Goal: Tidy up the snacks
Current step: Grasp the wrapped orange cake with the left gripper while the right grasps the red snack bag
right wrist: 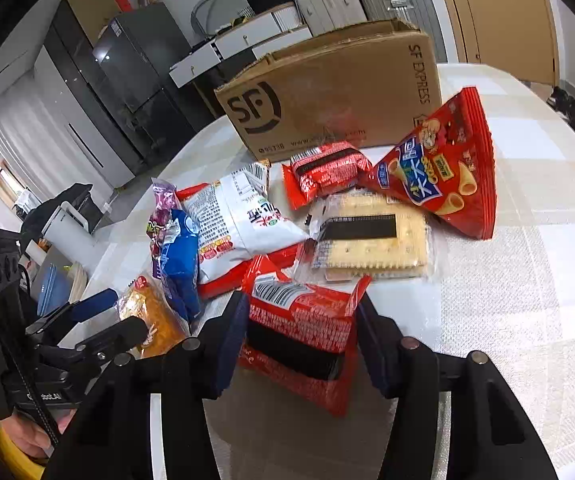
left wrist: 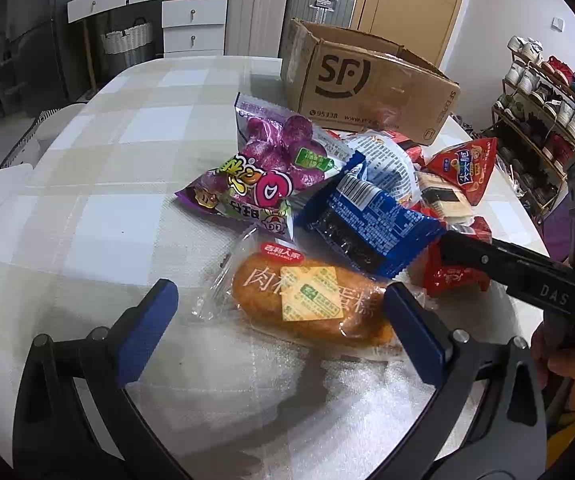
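From the left wrist camera, the left gripper (left wrist: 279,300) hangs low over a bench (left wrist: 135,128) covered in a pale checked cloth, its blue-padded fingers (left wrist: 147,320) spread wide and holding nothing. Between them lies a clear-wrapped cake (left wrist: 311,304), an oblong golden-brown loaf with a red label at one end and a yellow-green sticker on top; the right-hand pad sits just beside the wrapper's end. Beyond it is a heap of snacks: a purple bag (left wrist: 271,164) printed with round purple sweets and cartoon lettering, a blue cookie packet (left wrist: 367,224) showing a barcode and dark biscuits, and a red triangular bag (left wrist: 467,164) farther off. An open cardboard box (left wrist: 367,84) marked SF stands at the far side of the bench, behind the heap. The right gripper (left wrist: 459,252) reaches in from the right, its fingers closed on a red wrapper (left wrist: 451,276). From the right wrist camera, the right gripper (right wrist: 301,344) grips that red wrapper (right wrist: 307,332) from both sides; the packet is glossy red with white print, a barcode and a dark band of biscuits showing through. Ahead lie a clear pack of square pale crackers (right wrist: 371,240), a second red biscuit pack (right wrist: 327,172), the red triangular bag (right wrist: 443,168) picturing cone-shaped crisps, a white bag (right wrist: 235,220), and the blue cookie packet (right wrist: 179,260). The cardboard box (right wrist: 335,92) stands behind them. At the left edge the left gripper (right wrist: 107,316) hovers by the cake (right wrist: 151,316).
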A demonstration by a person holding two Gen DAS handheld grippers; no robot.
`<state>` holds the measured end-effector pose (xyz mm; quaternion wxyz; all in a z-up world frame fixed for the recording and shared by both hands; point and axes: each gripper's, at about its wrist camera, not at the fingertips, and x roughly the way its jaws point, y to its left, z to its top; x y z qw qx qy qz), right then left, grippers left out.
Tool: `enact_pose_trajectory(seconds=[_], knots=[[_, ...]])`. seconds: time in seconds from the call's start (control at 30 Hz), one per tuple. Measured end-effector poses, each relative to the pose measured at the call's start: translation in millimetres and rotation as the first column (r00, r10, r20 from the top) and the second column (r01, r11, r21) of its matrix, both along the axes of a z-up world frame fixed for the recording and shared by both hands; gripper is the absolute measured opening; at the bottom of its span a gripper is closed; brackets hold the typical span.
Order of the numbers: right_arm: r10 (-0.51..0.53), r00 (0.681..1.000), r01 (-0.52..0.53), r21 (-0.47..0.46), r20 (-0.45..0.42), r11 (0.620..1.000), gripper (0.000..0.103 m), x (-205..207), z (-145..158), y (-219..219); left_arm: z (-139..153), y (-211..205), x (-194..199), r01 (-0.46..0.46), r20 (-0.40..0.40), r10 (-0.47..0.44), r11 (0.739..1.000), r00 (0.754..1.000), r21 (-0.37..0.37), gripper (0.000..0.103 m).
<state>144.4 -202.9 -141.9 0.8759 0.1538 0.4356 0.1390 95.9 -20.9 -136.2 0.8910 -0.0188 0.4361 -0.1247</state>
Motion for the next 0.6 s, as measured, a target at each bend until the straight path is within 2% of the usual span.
enact_pose_trajectory(seconds=[0.2, 0.4, 0.6], knots=[[0.036, 0.999, -0.037, 0.027, 0.015, 0.999, 0.044, -0.6, 1.3, 4.9, -1.5, 6.2, -2.4, -0.005, -0.023, 0.004, 1.0, 1.0, -0.026, 0.103], [0.041, 0.998, -0.046, 0.092, 0.052, 0.995, 0.043, -12.0, 6.2, -0.9, -2.3, 12.8, -1.0, -0.014, -0.071, 0.01, 0.998, 0.997, -0.059, 0.103], [0.035, 0.994, -0.049, 0.136, 0.099, 0.99, 0.043, -25.7, 11.7, -7.1, -6.6, 17.2, 3.6, -0.031, -0.157, 0.011, 0.992, 0.988, -0.126, 0.102]])
